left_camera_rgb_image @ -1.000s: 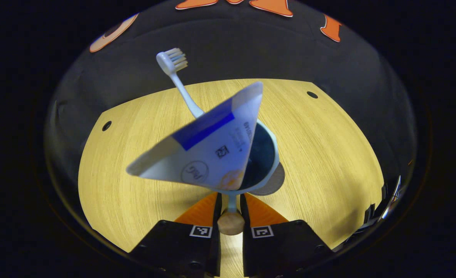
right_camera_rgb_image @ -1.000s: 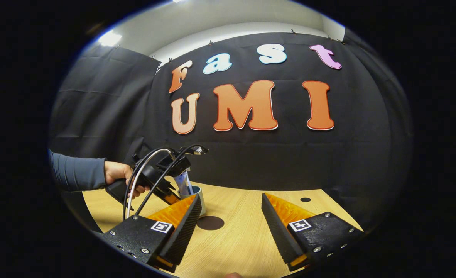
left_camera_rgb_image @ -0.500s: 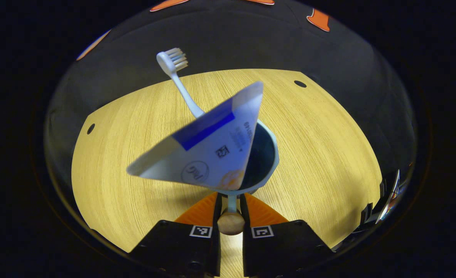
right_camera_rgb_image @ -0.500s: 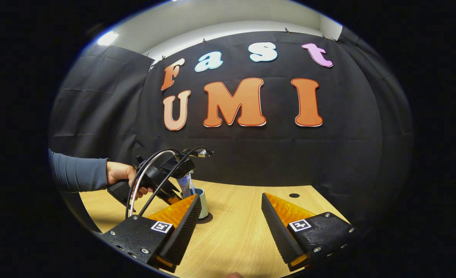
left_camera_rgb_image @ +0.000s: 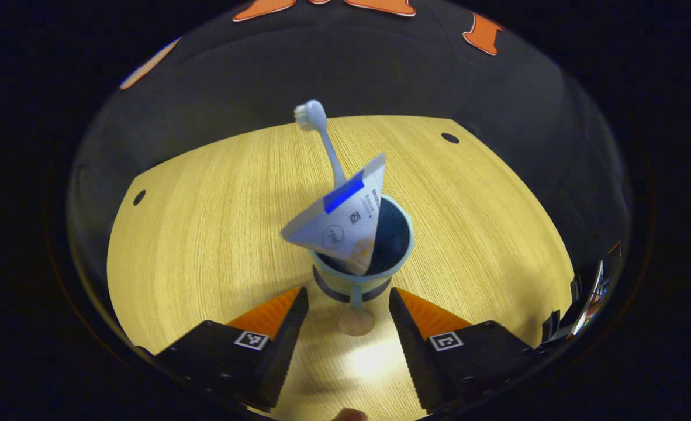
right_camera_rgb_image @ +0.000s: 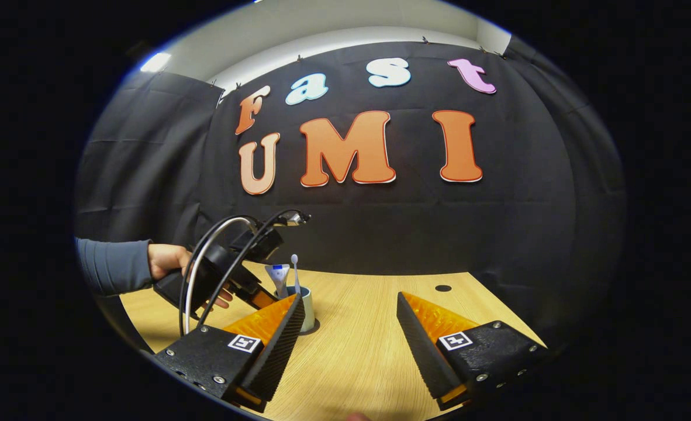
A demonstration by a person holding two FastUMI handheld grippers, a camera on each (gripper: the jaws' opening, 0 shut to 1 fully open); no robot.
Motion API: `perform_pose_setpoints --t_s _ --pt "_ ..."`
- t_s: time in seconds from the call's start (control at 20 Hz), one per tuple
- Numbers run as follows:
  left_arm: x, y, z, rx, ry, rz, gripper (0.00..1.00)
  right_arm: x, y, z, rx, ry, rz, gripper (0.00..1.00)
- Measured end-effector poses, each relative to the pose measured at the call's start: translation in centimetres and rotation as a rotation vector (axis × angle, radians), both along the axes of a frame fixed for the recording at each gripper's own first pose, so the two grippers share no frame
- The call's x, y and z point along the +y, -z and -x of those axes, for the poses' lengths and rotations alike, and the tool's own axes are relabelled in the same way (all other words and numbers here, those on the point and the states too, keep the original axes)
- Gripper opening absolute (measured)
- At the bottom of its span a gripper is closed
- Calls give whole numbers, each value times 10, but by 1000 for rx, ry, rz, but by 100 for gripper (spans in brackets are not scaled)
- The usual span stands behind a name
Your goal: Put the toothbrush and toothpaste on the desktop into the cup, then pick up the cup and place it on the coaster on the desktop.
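A pale blue cup (left_camera_rgb_image: 380,266) stands upright on the dark round coaster (left_camera_rgb_image: 337,294), of which a thin rim shows beneath it. The white toothbrush (left_camera_rgb_image: 322,137) and the white-and-blue toothpaste tube (left_camera_rgb_image: 342,222) lean out of the cup. The cup's handle ends in a wooden knob (left_camera_rgb_image: 356,321) that points at me. My left gripper (left_camera_rgb_image: 348,297) is open, its fingers either side of the handle and apart from it. In the right gripper view the cup (right_camera_rgb_image: 308,301) sits half hidden behind one finger of my open, empty right gripper (right_camera_rgb_image: 351,301). A hand holds the left gripper (right_camera_rgb_image: 231,275) just left of the cup.
The wooden desktop (left_camera_rgb_image: 205,222) has small round holes near its corners (left_camera_rgb_image: 450,138). Black cloth walls close it in behind and at the sides. A sleeved arm (right_camera_rgb_image: 111,266) reaches in from the left. Part of the right gripper (left_camera_rgb_image: 585,292) shows at the table's right edge.
My left gripper was shut on the cup's handle; it has let go, opened and drawn back. The cup now stands on the coaster. The right gripper has barely moved.
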State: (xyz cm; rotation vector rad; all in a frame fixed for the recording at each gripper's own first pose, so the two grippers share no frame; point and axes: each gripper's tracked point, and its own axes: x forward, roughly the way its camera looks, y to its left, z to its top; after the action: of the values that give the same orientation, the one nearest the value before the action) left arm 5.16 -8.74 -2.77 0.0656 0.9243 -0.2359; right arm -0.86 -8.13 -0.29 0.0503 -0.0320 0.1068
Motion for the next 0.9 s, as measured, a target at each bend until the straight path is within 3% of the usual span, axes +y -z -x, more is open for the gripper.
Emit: perform_pose_setpoints --t_s 0.1,0.2,0.5,0.75,0.9 --pt "15 -13 7 -99 -4 14 94 4 -4 -2 -3 5 -3 95" --pt "29 -37 8 -229 -17 29 96 8 -9 -7 -17 18 -16 95" --pt "62 -107 32 -594 -130 -15 96 28 -30 -20 -74 56 -18 95" --pt "64 -119 47 -881 -231 -13 96 63 -42 -23 -116 32 8 95" --pt "60 -120 52 -994 -255 -13 95 90 -46 -24 -130 1 39 95"
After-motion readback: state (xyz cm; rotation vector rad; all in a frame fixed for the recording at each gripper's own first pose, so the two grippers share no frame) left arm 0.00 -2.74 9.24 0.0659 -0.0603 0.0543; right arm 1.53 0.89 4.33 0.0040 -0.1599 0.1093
